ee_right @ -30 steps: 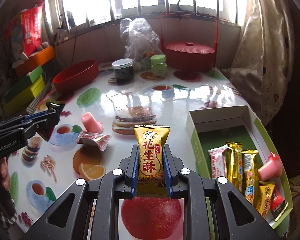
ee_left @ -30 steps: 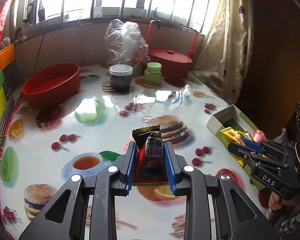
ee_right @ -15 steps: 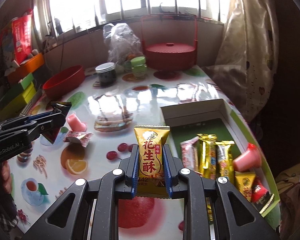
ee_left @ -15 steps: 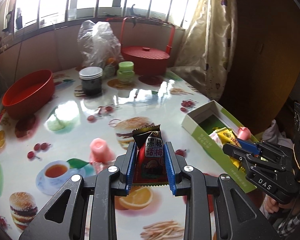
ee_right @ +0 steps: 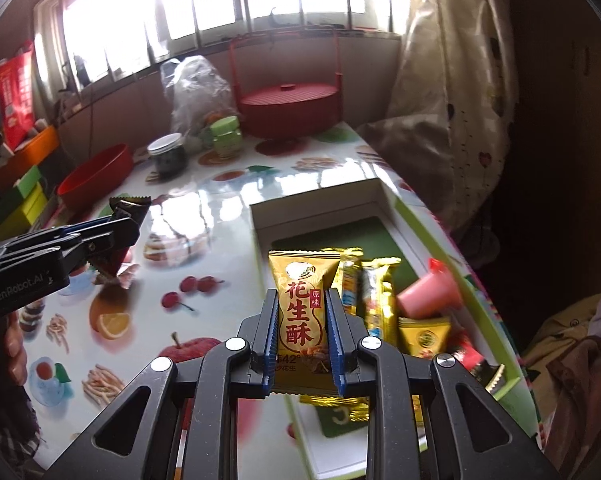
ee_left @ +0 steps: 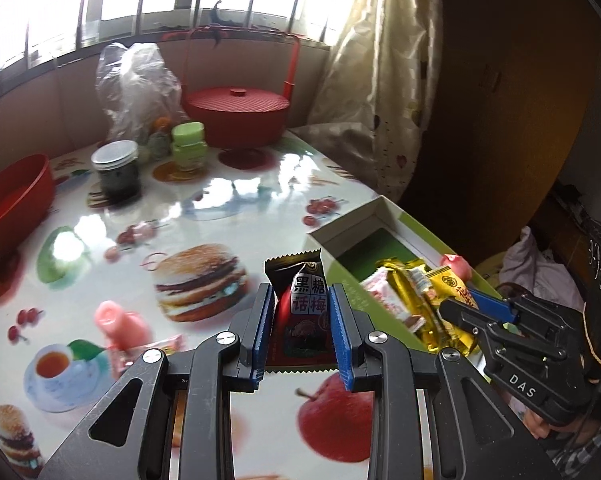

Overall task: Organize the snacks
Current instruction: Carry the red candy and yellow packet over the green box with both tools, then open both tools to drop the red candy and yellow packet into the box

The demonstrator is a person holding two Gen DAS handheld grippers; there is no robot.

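Note:
My left gripper (ee_left: 300,320) is shut on a black plum-candy packet (ee_left: 304,312), held above the table just left of the green-and-white snack box (ee_left: 380,210). My right gripper (ee_right: 302,320) is shut on a yellow peanut-crisp packet (ee_right: 300,320), held over the left part of the box (ee_right: 316,204). The box holds several yellow bars (ee_right: 374,300), a pink jelly cup (ee_right: 428,296) and a red packet (ee_right: 472,356). The right gripper shows in the left wrist view (ee_left: 472,304), and the left gripper in the right wrist view (ee_right: 116,232).
A pink jelly cup (ee_left: 120,320) and a pink-wrapped candy (ee_left: 156,346) lie on the table at left. At the back stand a red bowl (ee_left: 8,200), a dark jar (ee_left: 116,172), a green jar (ee_left: 188,146), a plastic bag (ee_left: 136,88) and a red lidded basket (ee_left: 236,116).
Both grippers moved right toward the box, each keeping its packet. The right gripper now hangs over the box; the left has come up to the box's left wall.

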